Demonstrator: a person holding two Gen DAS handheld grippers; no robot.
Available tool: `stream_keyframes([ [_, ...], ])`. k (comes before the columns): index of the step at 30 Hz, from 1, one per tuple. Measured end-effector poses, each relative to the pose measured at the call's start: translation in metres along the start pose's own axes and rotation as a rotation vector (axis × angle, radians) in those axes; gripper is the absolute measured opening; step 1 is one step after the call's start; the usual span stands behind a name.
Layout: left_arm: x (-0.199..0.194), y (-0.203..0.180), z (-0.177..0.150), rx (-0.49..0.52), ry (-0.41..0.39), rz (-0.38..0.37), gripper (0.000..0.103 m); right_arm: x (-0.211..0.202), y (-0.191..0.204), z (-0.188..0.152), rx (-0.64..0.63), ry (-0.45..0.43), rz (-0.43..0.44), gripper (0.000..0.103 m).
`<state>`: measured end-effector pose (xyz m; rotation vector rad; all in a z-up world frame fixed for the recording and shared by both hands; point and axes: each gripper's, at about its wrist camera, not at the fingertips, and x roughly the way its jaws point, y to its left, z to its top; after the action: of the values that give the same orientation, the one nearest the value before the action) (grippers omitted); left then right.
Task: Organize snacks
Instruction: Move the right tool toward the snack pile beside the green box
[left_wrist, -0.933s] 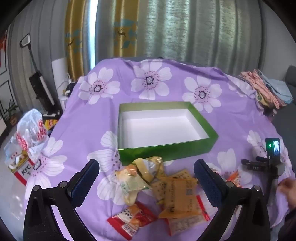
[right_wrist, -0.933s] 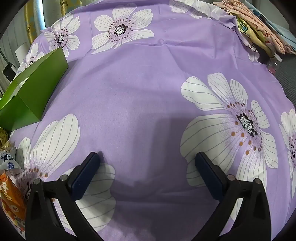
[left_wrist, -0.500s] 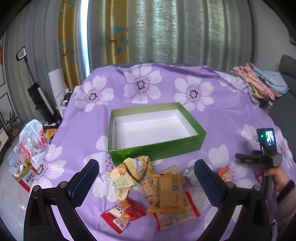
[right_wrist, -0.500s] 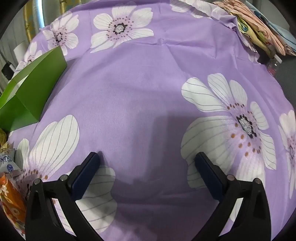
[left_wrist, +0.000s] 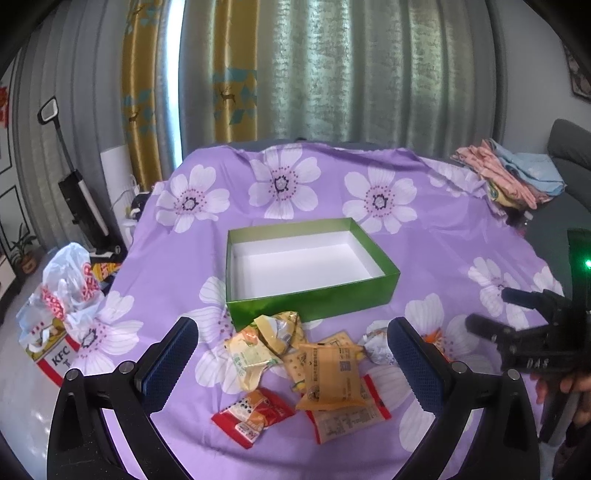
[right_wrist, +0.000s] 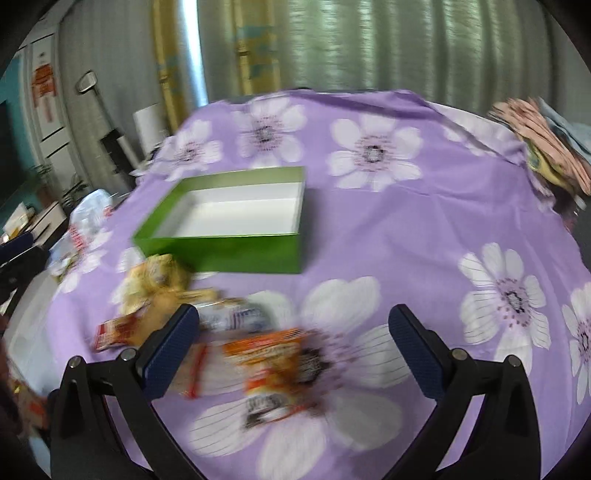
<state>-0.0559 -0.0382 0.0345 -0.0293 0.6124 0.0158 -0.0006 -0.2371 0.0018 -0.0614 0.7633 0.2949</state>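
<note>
An open green box (left_wrist: 314, 299) with a white empty inside stands mid-table; it also shows in the right wrist view (right_wrist: 229, 247). Several snack packets lie in front of it: a yellow packet (left_wrist: 251, 356), an orange-brown packet (left_wrist: 330, 376), a red packet (left_wrist: 255, 410) and a white wrapper (left_wrist: 376, 345). My left gripper (left_wrist: 291, 362) is open and empty above the pile. My right gripper (right_wrist: 295, 350) is open and empty above a blurred orange packet (right_wrist: 277, 365); its body shows at the right of the left wrist view (left_wrist: 535, 350).
A purple flowered cloth (left_wrist: 443, 266) covers the table. Folded clothes (left_wrist: 509, 173) lie at the far right corner. A KFC bag (left_wrist: 55, 325) and a vacuum (left_wrist: 81, 199) stand on the floor at left. Curtains hang behind.
Both grippers rose and pulled back. The right gripper swung left and up, so the box and snacks now fill its view, blurred by motion. Both stayed open.
</note>
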Motion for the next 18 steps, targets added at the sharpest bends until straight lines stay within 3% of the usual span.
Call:
stream_keyframes([
  [11, -0.009, 0.005, -0.011, -0.004, 0.032, -0.036, 0.102, -0.02, 0.059, -0.014, -0.068, 0.023, 0.074, 0.103],
  [18, -0.005, 0.006, -0.022, -0.012, 0.068, -0.042, 0.102, -0.025, 0.071, -0.018, -0.084, 0.029, 0.09, 0.103],
])
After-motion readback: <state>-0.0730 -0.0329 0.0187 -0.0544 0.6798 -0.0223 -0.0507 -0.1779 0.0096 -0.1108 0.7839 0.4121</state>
